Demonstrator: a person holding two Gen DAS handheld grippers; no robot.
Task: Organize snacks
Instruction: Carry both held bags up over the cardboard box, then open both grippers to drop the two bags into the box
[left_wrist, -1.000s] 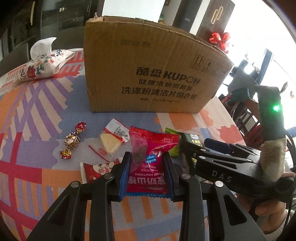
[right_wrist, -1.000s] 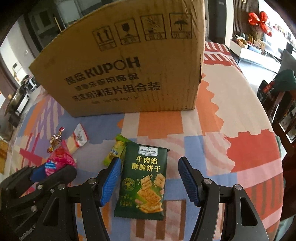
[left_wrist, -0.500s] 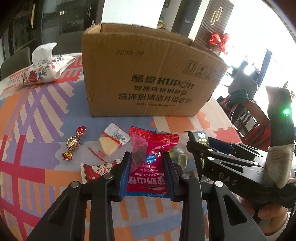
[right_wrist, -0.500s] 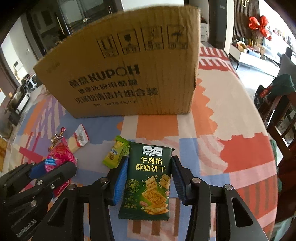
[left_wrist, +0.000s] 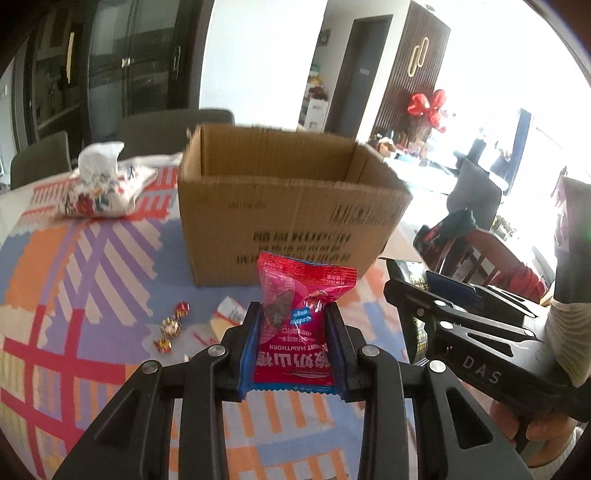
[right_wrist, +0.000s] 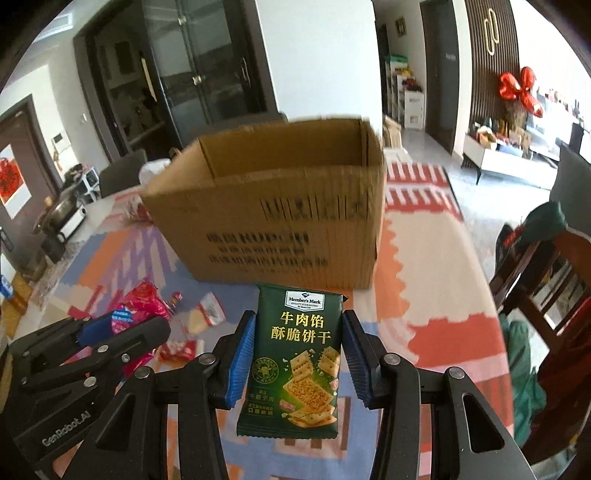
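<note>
Both packets have risen off the worktop (right_wrist: 436, 325): glossy red packet (left_wrist: 295, 332) clamped in the left gripper (left_wrist: 293, 345), flat green cracker packet (right_wrist: 295, 362) pinched in the right gripper (right_wrist: 297, 360), before the open corrugated cardboard box (left_wrist: 280, 206).

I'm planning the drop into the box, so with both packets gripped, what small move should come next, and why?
Probably carry both grippers forward and a little higher, over the cardboard box's near rim. The left gripper is shut on the red hawthorn packet, the right gripper on the green cracker packet. Both packets hang short of the open box, so letting go now would likely land them on the tablecloth.
</note>
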